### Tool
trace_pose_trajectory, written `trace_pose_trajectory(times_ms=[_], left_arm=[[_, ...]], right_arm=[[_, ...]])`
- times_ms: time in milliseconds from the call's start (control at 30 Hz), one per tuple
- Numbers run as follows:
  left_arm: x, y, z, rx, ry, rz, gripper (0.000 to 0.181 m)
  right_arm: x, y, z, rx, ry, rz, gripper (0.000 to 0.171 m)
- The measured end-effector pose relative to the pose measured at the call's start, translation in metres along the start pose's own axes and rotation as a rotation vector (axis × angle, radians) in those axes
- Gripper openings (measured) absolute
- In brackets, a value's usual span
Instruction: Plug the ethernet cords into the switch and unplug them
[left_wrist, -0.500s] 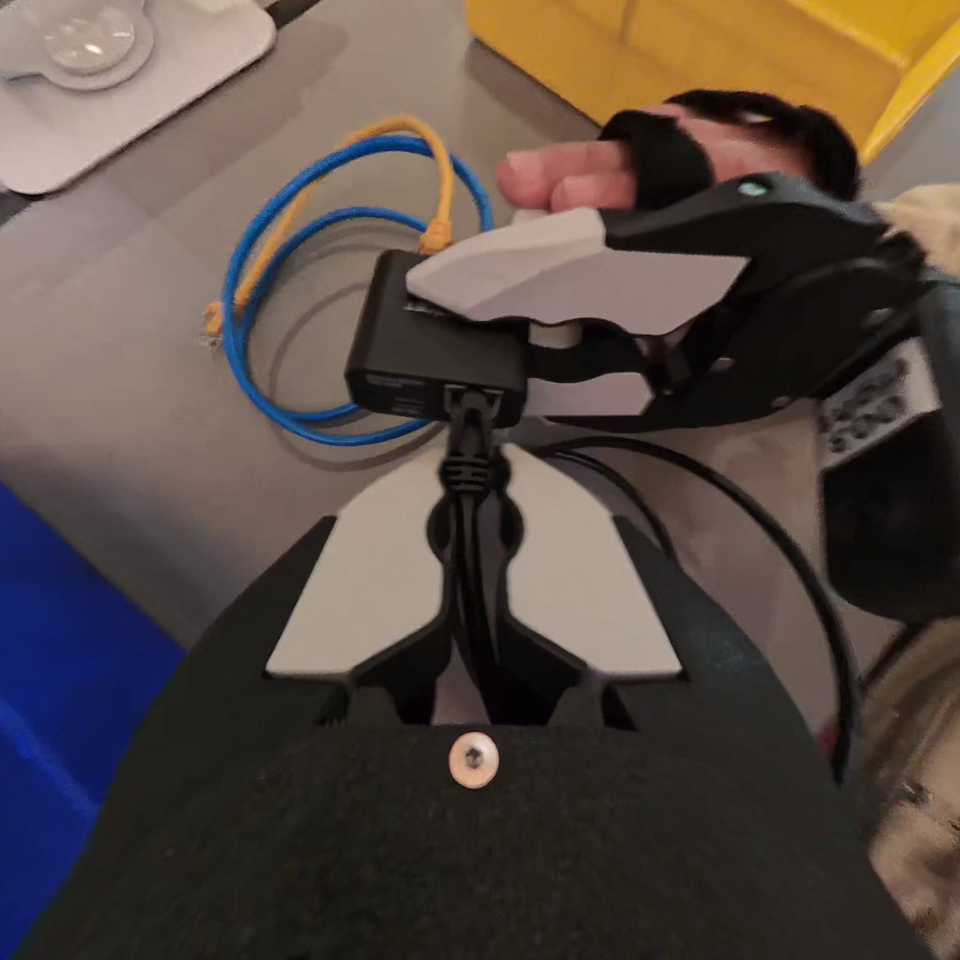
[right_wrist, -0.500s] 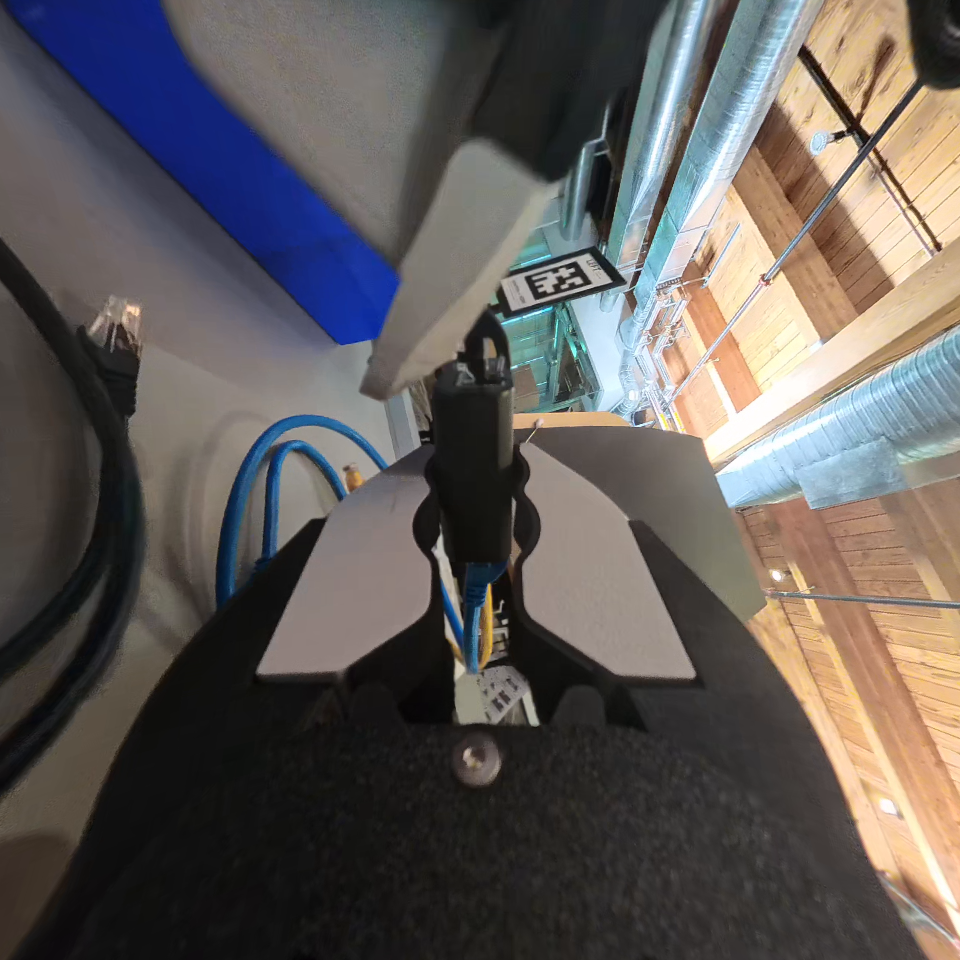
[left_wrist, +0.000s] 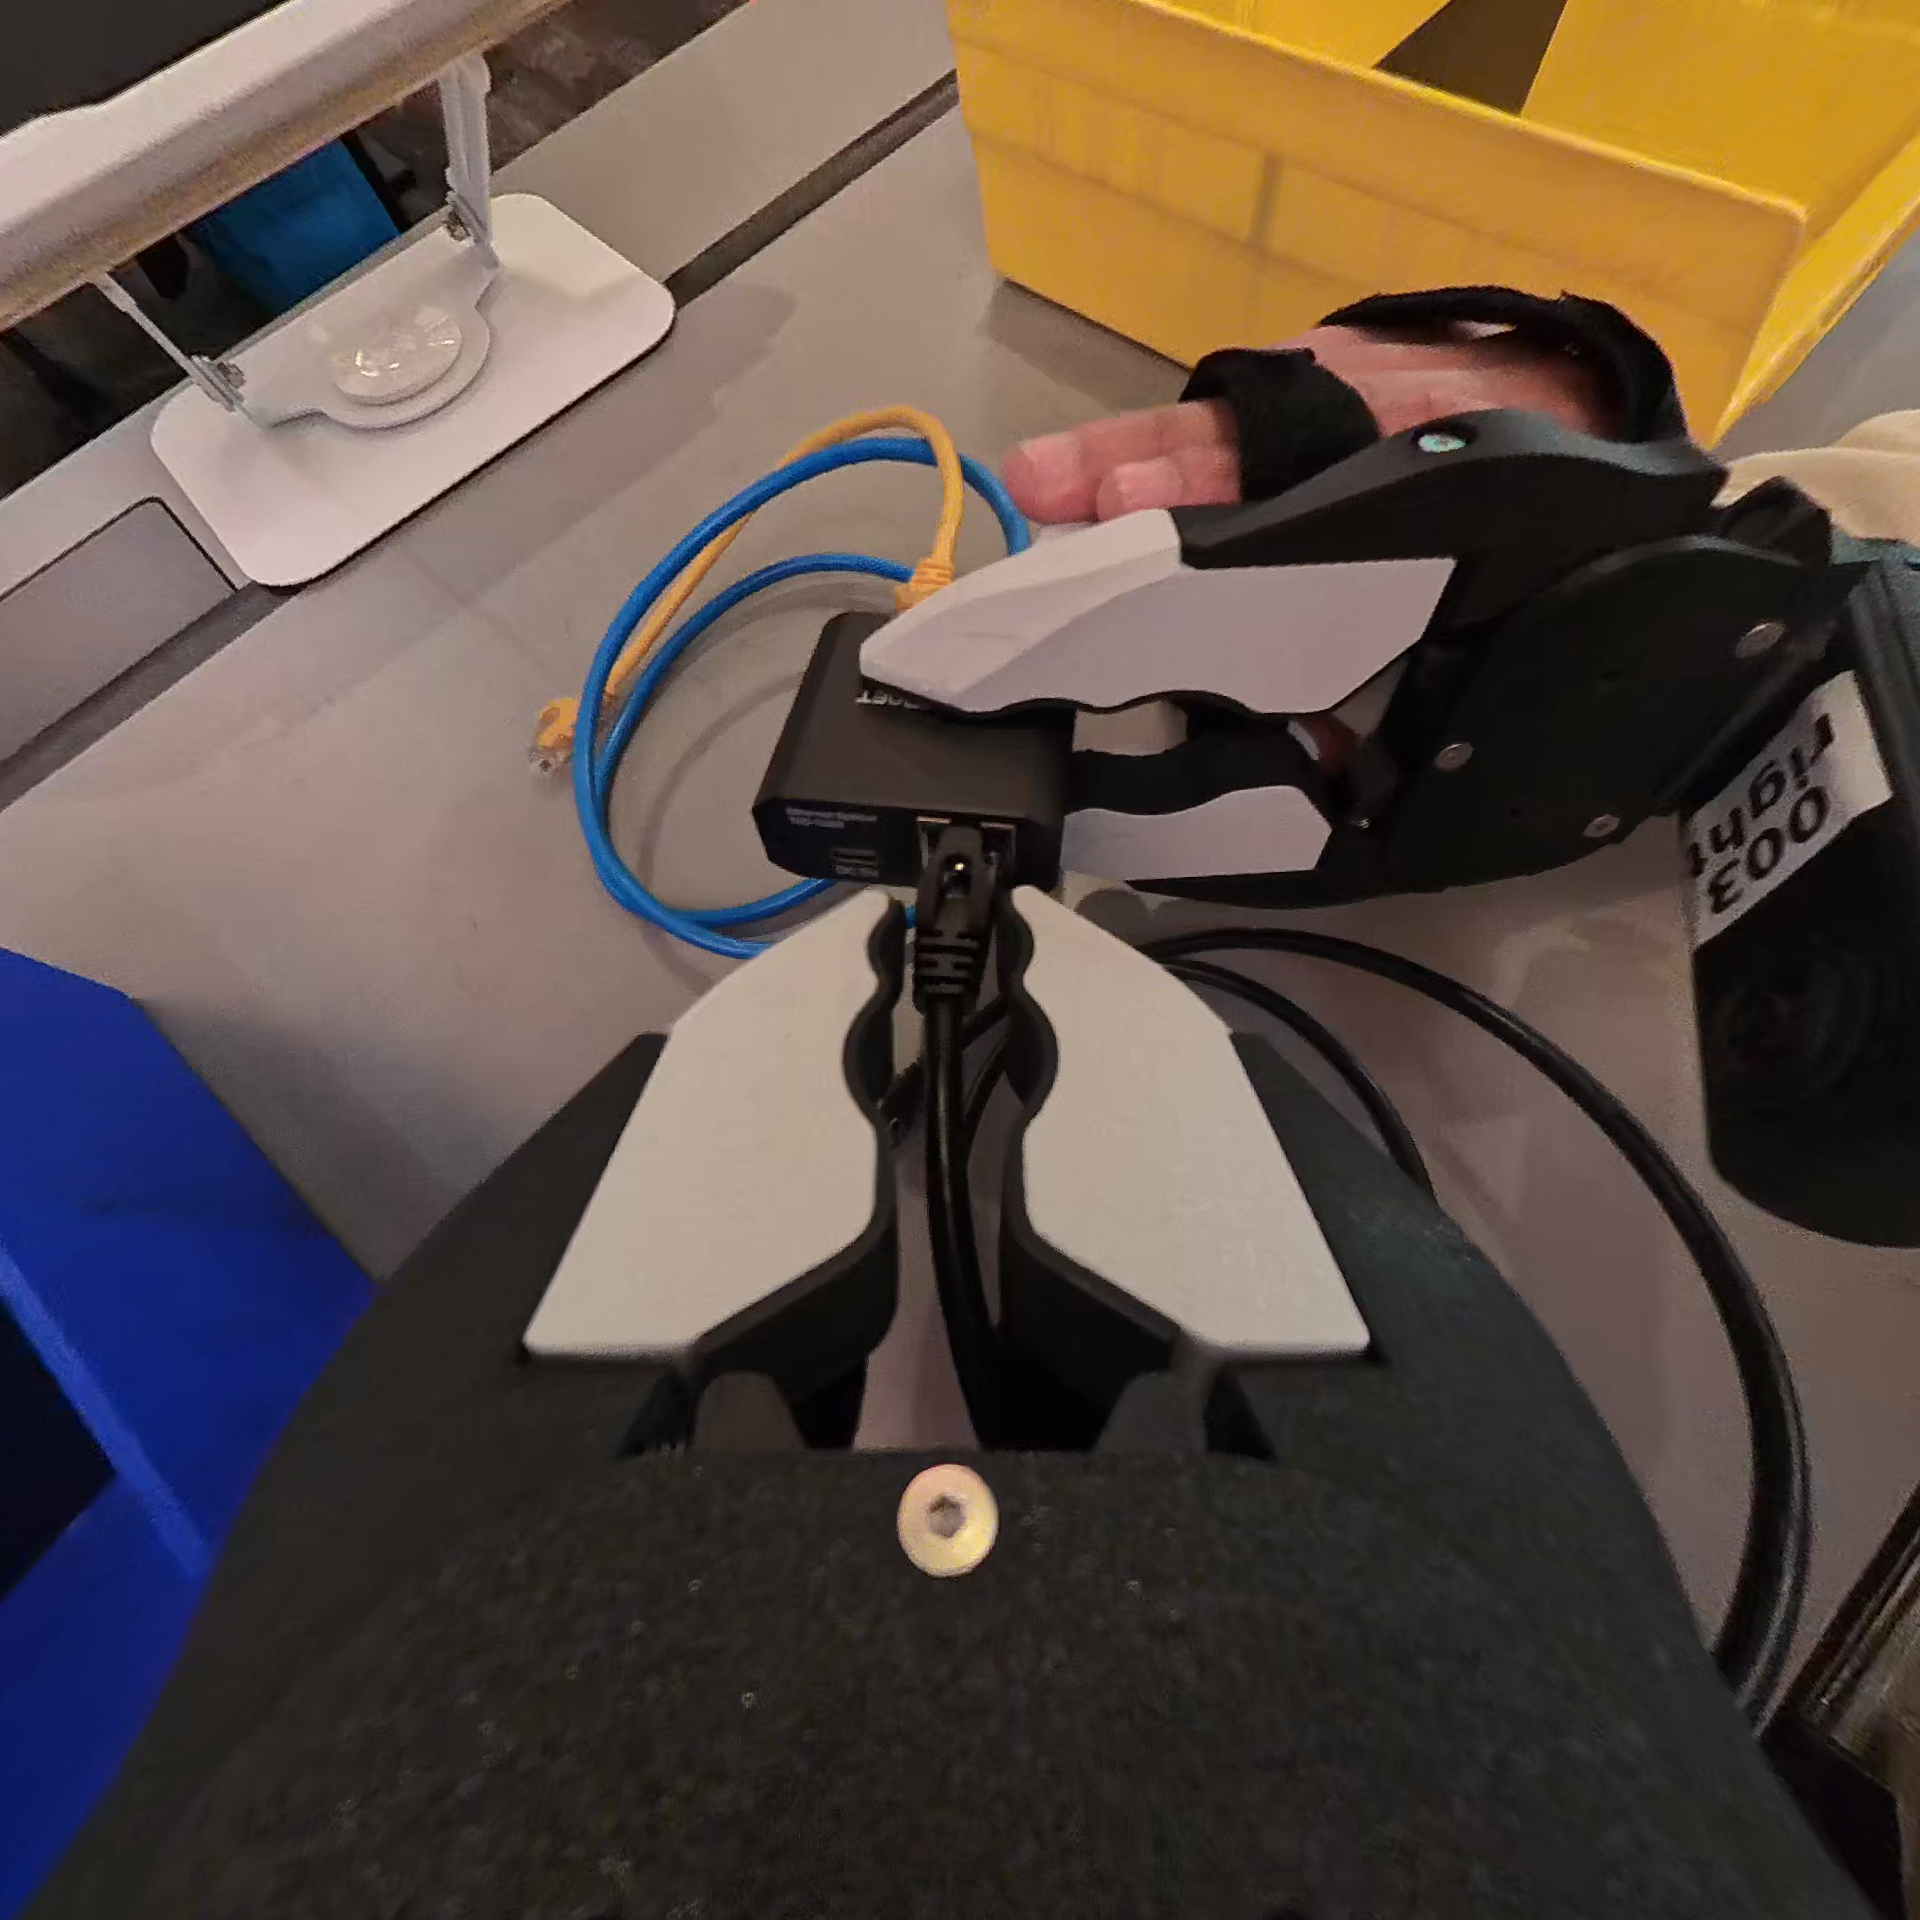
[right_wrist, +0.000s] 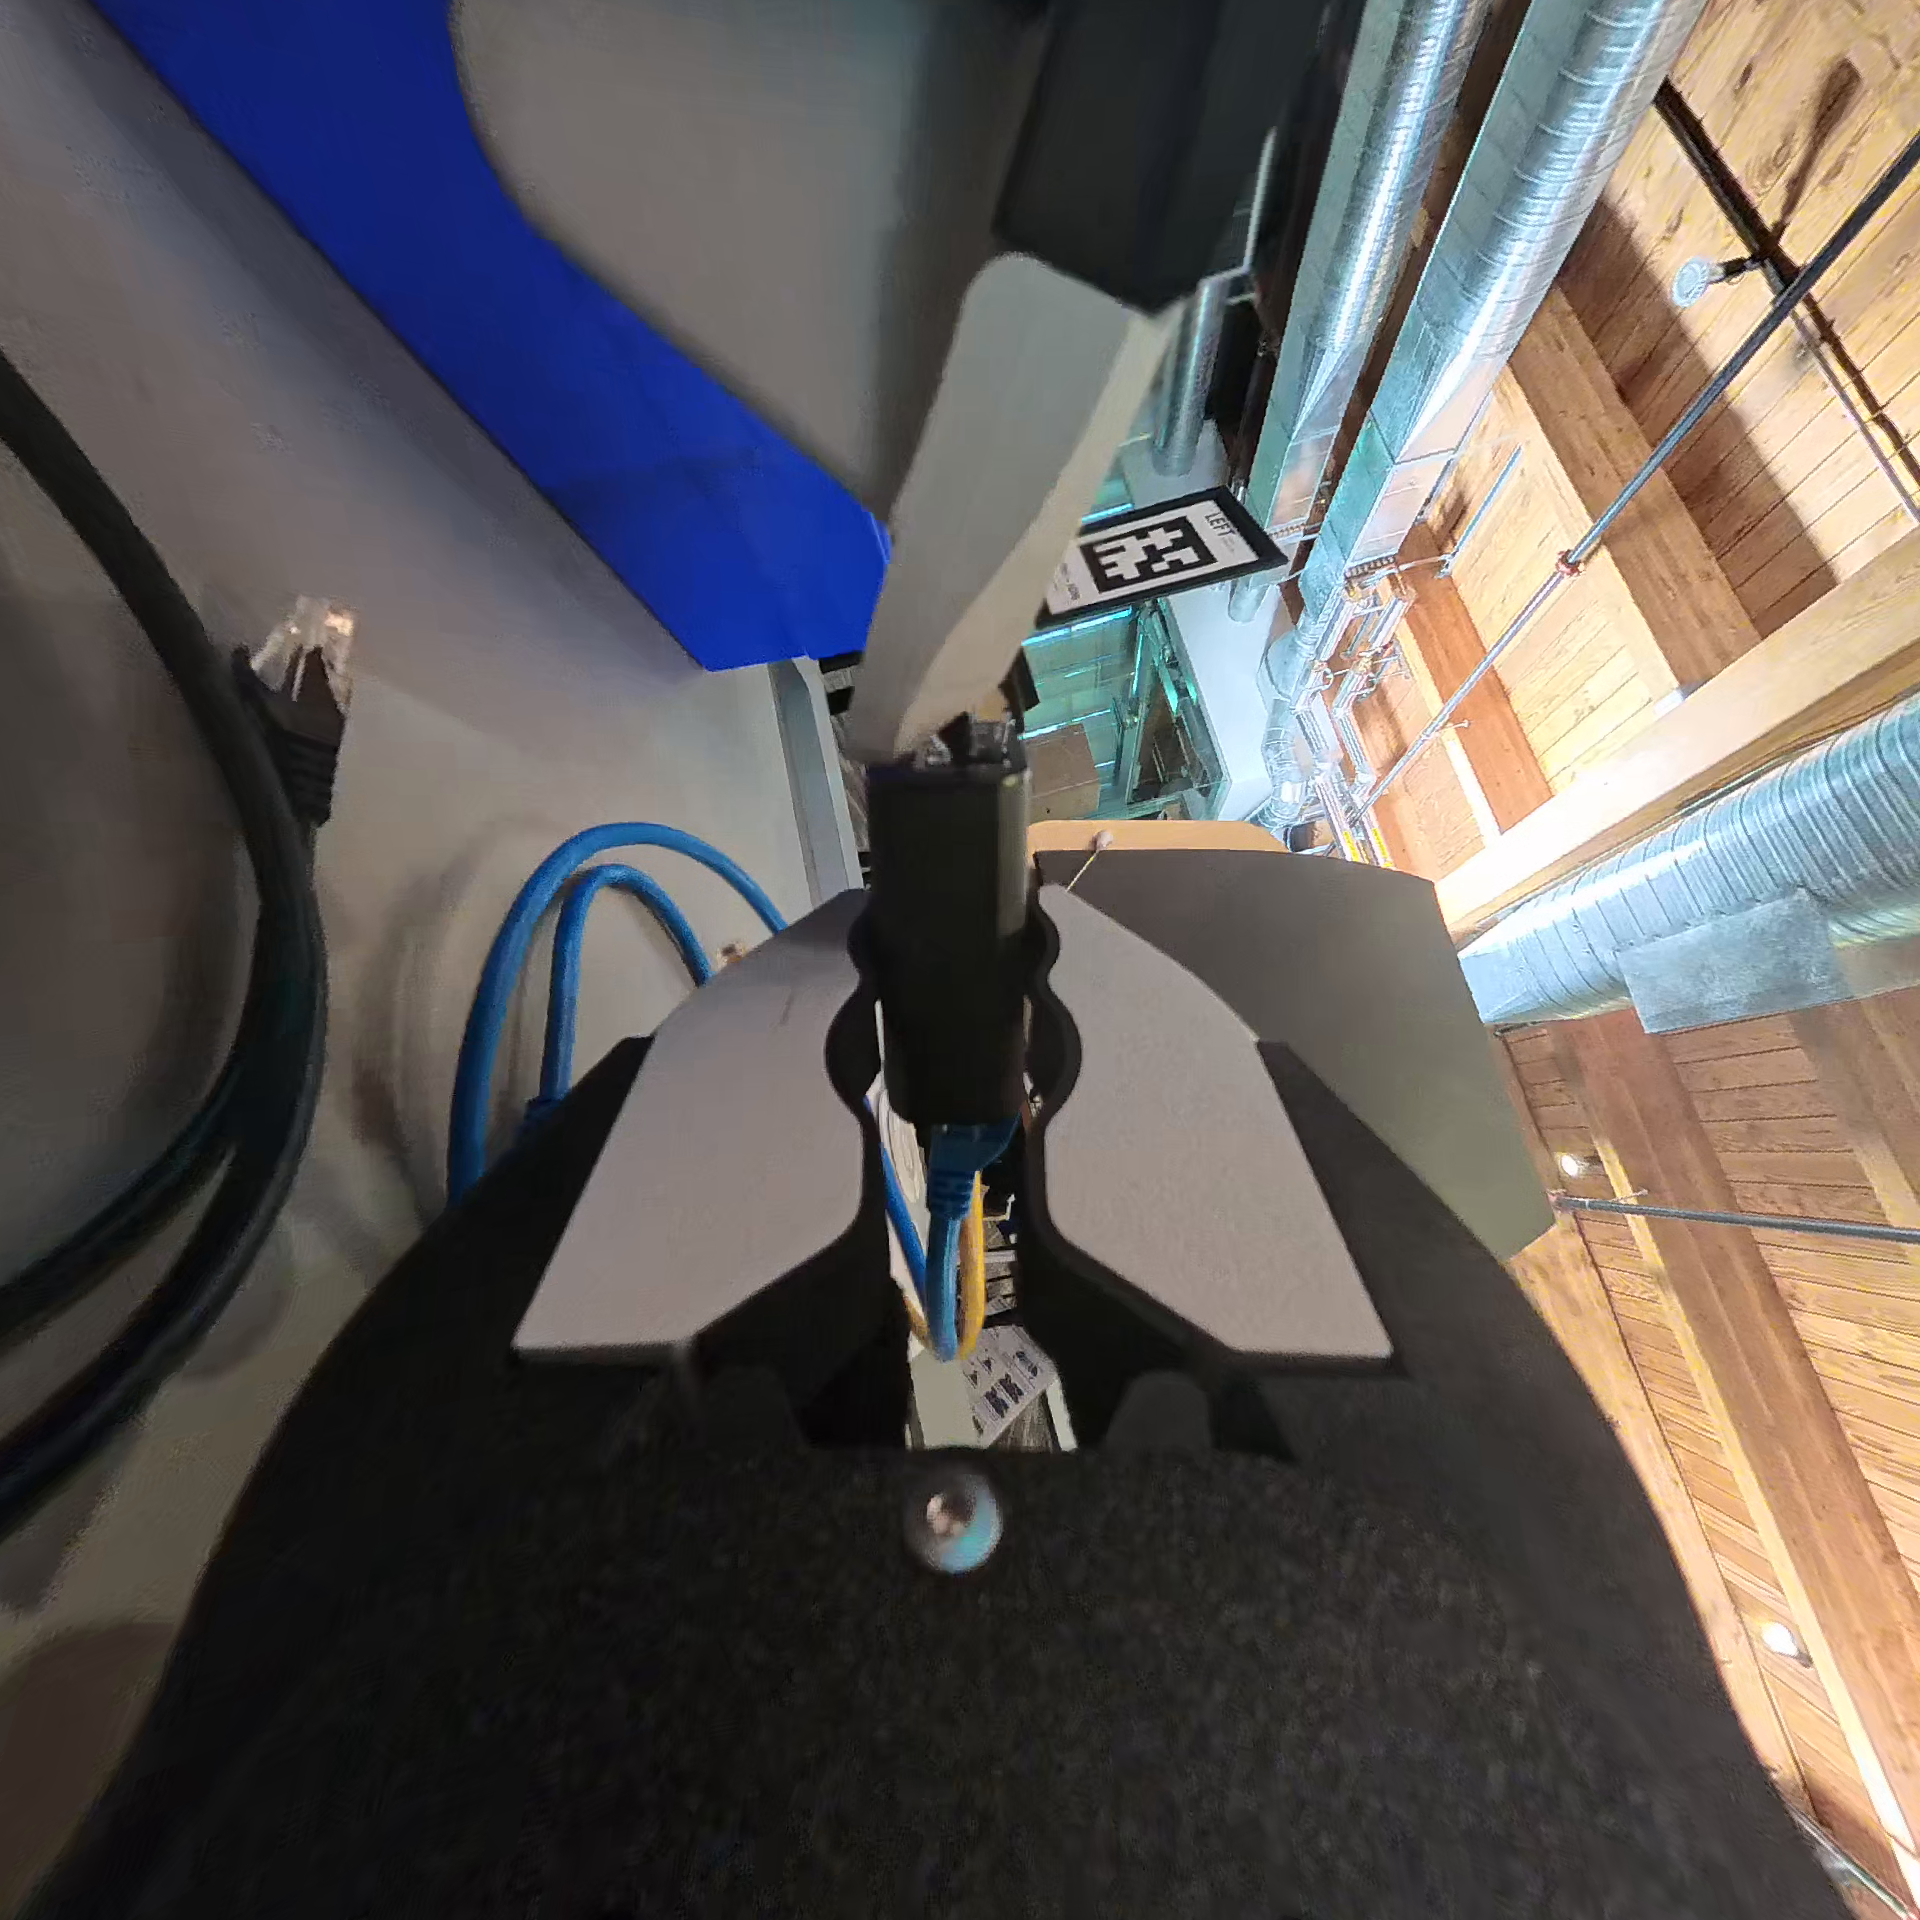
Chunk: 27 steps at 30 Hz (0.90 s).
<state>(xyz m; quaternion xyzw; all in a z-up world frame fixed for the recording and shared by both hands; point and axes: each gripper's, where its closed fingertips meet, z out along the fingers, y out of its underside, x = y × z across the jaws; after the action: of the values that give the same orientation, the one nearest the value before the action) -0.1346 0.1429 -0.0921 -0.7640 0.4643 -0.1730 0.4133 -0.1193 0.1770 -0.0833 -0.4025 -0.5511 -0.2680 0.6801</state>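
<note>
Black switch (left_wrist: 914, 769) held off the grey tabletop (left_wrist: 312, 883), clamped top and bottom near its right end by the right gripper (left_wrist: 966, 748); a hand (left_wrist: 1195, 457) in a black fingerless strap shows behind that gripper. In the right wrist view the switch (right_wrist: 951, 935) stands end-on between the pale fingers, gripped tight.

Black ethernet cord (left_wrist: 951, 1039) runs from a front port of the switch back between the left gripper's fingers (left_wrist: 769, 1122). Left gripper (left_wrist: 951, 925): jaws parted a little, plug boot sitting in the gap with space on both sides — loose, not pinching it. The cord's slack loops wide to the right over the table. Its far plug (right_wrist: 296, 675) lies free on the surface.

Blue cord (left_wrist: 623, 769) coiled on the table behind the switch, one end plugged into the switch's rear (right_wrist: 956, 1153). Yellow cord (left_wrist: 935, 488) arcs over the blue coil, one plug (left_wrist: 553, 727) lying loose to the left, the other up against the switch's back edge.

Surroundings: yellow bin (left_wrist: 1351, 187) at far right, blue bin (left_wrist: 125, 1247) at near left, white stand base (left_wrist: 416, 416) far left. Overhead, wood-plank ceiling (right_wrist: 1662, 520) with silver ducts (right_wrist: 1714, 883).
</note>
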Motion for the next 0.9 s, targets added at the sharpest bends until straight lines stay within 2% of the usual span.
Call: trace_pose_trajectory(times_ms=[133,300,467,733,900], left_arm=[[0.003,-0.001,-0.001,0.012,0.026,0.023,0.013],[0.001,0.009,-0.001,-0.049,0.072,-0.054,0.012],[0.003,0.020,-0.001,-0.095,0.043,-0.048,0.013],[0.007,0.022,0.002,-0.058,0.092,-0.128,0.012],[0.007,0.029,-0.001,-0.112,0.039,-0.139,0.012]], right_arm=[[-0.001,0.000,0.000,0.005,-0.015,0.004,0.024],[-0.010,-0.001,0.004,-0.022,-0.058,-0.018,0.025],[-0.022,-0.002,0.007,-0.034,-0.095,-0.009,0.025],[-0.029,-0.002,0.006,-0.010,-0.153,0.087,0.025],[-0.032,-0.006,0.006,-0.031,-0.149,0.022,0.025]])
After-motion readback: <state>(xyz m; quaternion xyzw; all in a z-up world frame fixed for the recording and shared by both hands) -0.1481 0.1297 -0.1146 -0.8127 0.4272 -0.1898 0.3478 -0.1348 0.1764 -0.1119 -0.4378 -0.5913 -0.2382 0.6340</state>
